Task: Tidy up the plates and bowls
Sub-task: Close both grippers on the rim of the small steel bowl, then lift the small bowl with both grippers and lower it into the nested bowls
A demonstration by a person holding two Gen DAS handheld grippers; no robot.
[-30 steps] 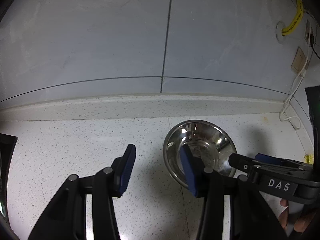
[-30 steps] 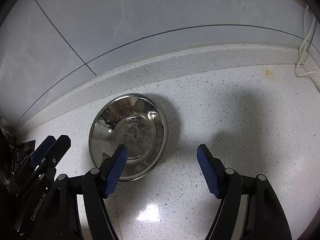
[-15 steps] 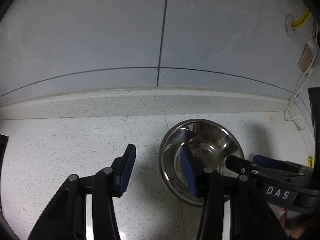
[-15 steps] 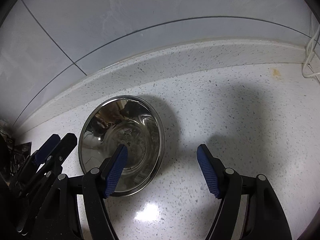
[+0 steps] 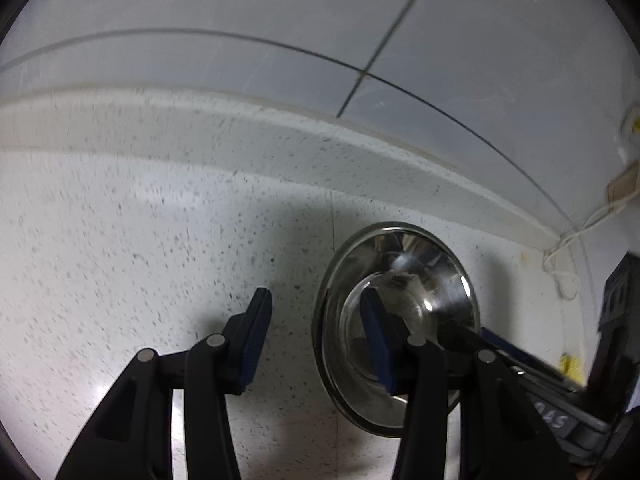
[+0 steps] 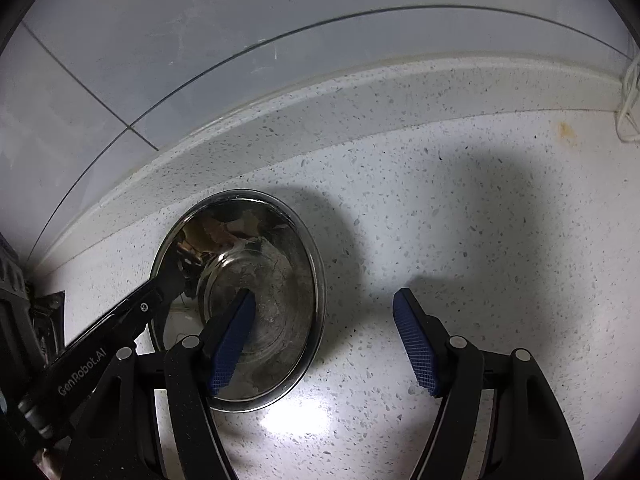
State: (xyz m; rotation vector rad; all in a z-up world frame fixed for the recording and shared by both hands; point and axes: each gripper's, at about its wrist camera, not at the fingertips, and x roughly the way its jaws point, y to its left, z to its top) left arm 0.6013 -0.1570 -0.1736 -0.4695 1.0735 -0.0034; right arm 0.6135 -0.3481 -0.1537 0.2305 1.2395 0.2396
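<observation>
A shiny steel bowl stands upright on the speckled white counter near the back ledge; it also shows in the right wrist view. My left gripper is open, its right finger over the bowl's inside, its left finger outside the rim. My right gripper is open, its left finger over the bowl's inside, its right finger over bare counter. Each gripper shows at the other view's edge, the left one reaching the bowl's left rim.
A raised speckled ledge and grey tiled wall run behind the bowl. White cables hang at the right corner, also in the right wrist view. A dark object stands at the far left.
Both grippers have moved in on the bowl, so it looks larger. The left gripper's finger now reaches over the bowl's rim. Both stay open.
</observation>
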